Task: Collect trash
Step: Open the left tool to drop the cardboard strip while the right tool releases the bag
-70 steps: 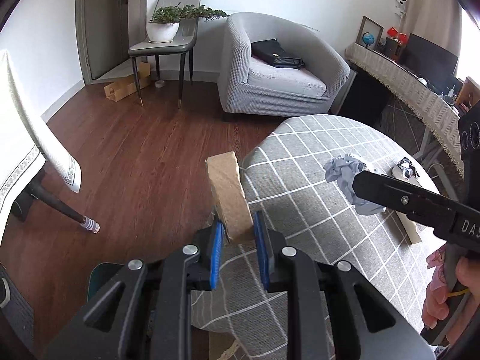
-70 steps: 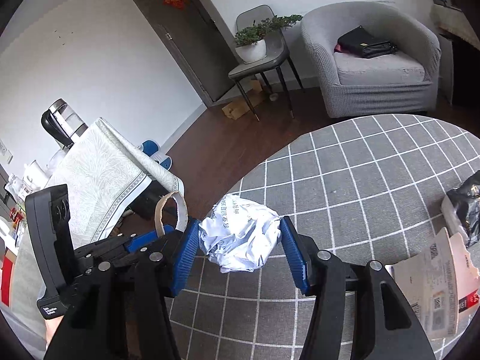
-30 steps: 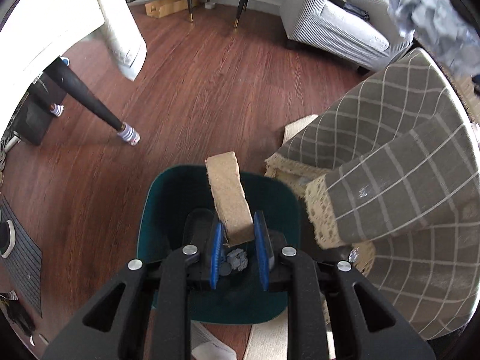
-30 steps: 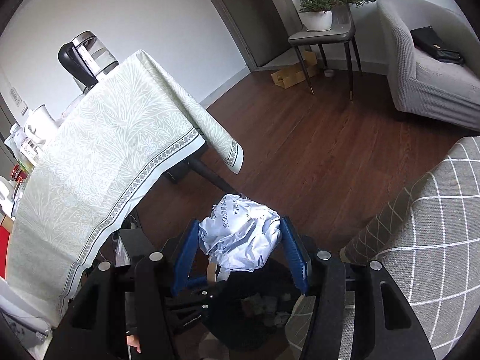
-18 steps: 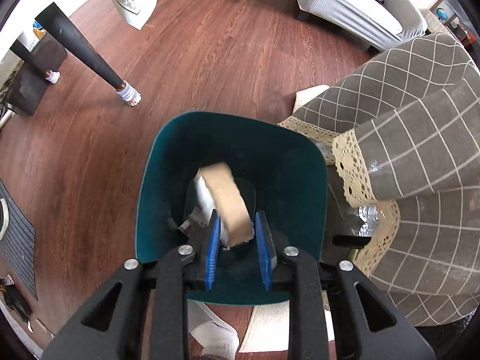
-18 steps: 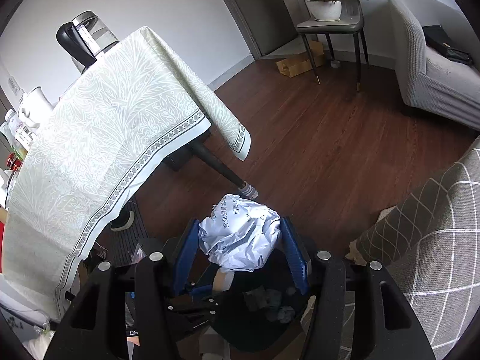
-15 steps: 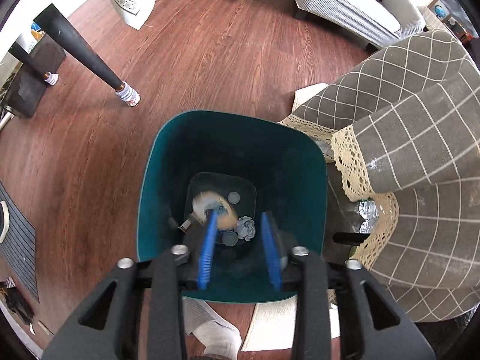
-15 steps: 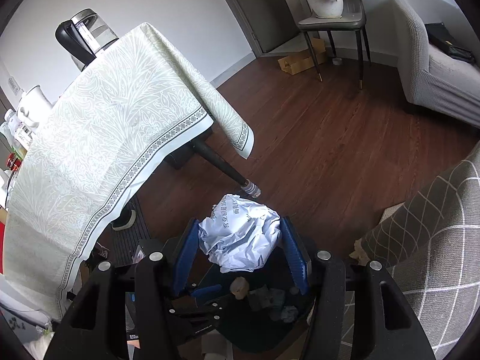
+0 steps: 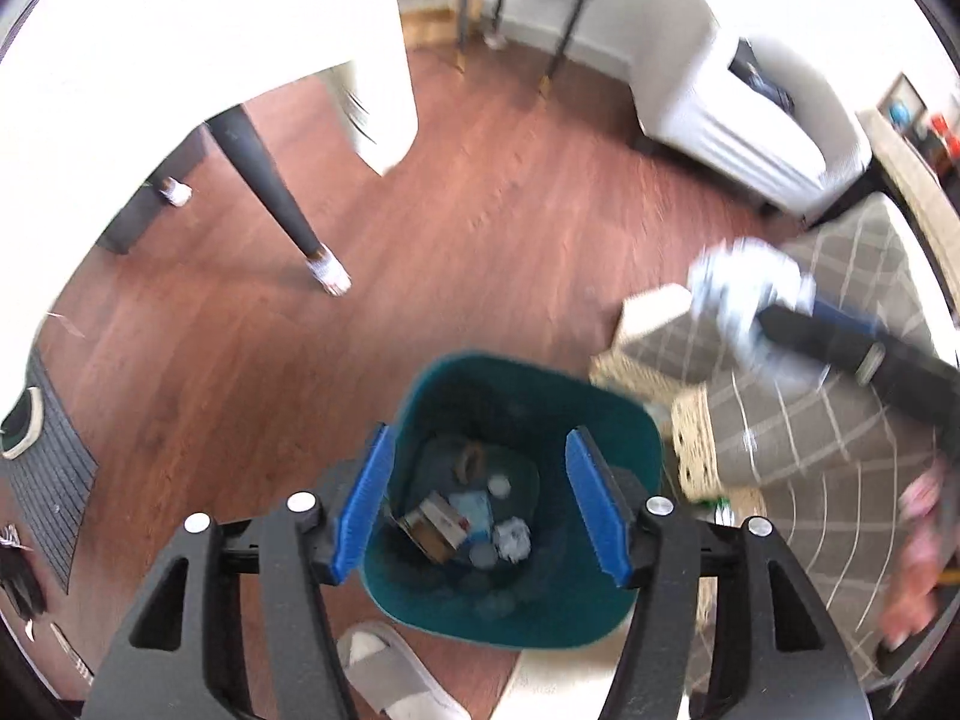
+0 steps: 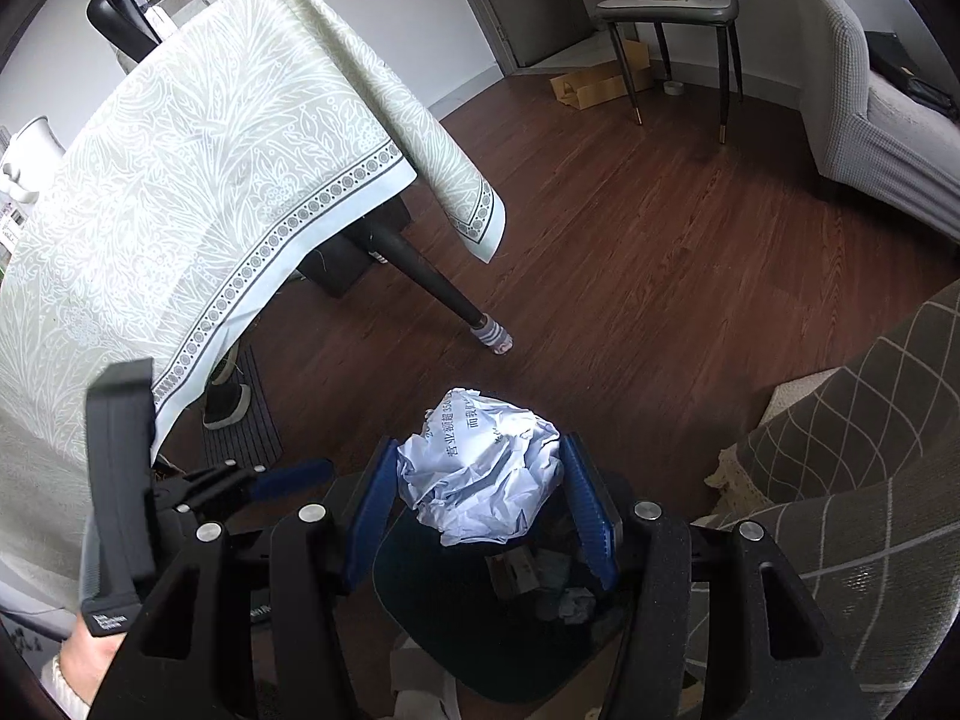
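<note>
A teal trash bin (image 9: 624, 438) stands on the wood floor beside the checked table; it holds several scraps, among them a brown cardboard piece (image 9: 471, 462). My left gripper (image 9: 480, 504) is open and empty above the bin. My right gripper (image 10: 480, 492) is shut on a crumpled white paper ball (image 10: 480, 474) and holds it over the bin (image 10: 420, 582). The paper ball (image 9: 744, 288) and right gripper also show at the right in the left wrist view. The left gripper (image 10: 282, 480) shows at the left in the right wrist view.
A table with a pale leaf-patterned cloth (image 10: 210, 150) and a dark leg (image 10: 432, 276) stands left of the bin. The grey checked tablecloth (image 10: 870, 450) hangs at the right. A slipper (image 9: 390, 672) lies near the bin. An armchair (image 10: 876, 90) and a side chair (image 10: 666, 6) stand further off.
My left gripper has opened and dropped the cardboard piece into the bin, then lifted. My right gripper has moved over the bin, the paper ball still in it.
</note>
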A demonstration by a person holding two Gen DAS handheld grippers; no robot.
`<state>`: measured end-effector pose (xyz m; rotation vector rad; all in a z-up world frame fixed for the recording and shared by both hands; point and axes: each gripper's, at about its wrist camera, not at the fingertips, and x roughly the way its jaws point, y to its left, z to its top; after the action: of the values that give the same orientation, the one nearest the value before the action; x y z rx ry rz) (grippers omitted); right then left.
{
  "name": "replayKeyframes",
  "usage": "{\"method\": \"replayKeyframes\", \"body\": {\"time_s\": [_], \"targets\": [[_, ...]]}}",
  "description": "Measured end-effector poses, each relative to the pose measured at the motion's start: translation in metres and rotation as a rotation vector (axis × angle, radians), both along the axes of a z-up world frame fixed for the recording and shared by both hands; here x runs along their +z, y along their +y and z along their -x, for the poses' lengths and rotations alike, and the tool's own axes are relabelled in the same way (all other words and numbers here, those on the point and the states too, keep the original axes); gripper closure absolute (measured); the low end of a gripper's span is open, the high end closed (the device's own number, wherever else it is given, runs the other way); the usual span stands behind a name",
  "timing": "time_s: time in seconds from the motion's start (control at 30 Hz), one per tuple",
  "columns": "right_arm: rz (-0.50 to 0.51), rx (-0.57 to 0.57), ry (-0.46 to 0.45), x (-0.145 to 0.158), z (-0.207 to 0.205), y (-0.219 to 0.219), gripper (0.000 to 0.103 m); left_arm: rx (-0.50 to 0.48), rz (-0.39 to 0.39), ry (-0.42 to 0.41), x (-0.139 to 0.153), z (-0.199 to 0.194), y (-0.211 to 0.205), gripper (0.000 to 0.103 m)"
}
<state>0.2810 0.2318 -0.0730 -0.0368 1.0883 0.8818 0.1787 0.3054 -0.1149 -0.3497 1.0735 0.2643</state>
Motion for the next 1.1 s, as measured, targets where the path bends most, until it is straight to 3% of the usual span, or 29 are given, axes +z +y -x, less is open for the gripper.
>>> {"method": "replayKeyframes", "body": {"time_s": [0.13,0.37,0.73,0.93,1.1], "targets": [[0.031,0.033,0.008,-0.015,0.01,0.01,0.048,0.047,-0.005,-0.074,0.022,0.004,0.011,0.039],[0.094,0.075,0.025,-0.042,0.025,0.021,0.048,0.082,-0.089,-0.159,0.057,0.009,0.013,0.039],[0.188,0.141,0.081,-0.089,0.048,0.03,0.047,0.067,-0.077,-0.255,0.086,0.005,0.005,0.04],[0.239,0.168,0.093,-0.107,0.058,0.034,0.047,0.043,-0.089,-0.289,0.099,0.002,-0.008,0.046],[0.27,0.176,0.098,-0.117,0.063,0.033,0.045,0.01,-0.112,-0.282,0.102,0.0,-0.018,0.06]]}}
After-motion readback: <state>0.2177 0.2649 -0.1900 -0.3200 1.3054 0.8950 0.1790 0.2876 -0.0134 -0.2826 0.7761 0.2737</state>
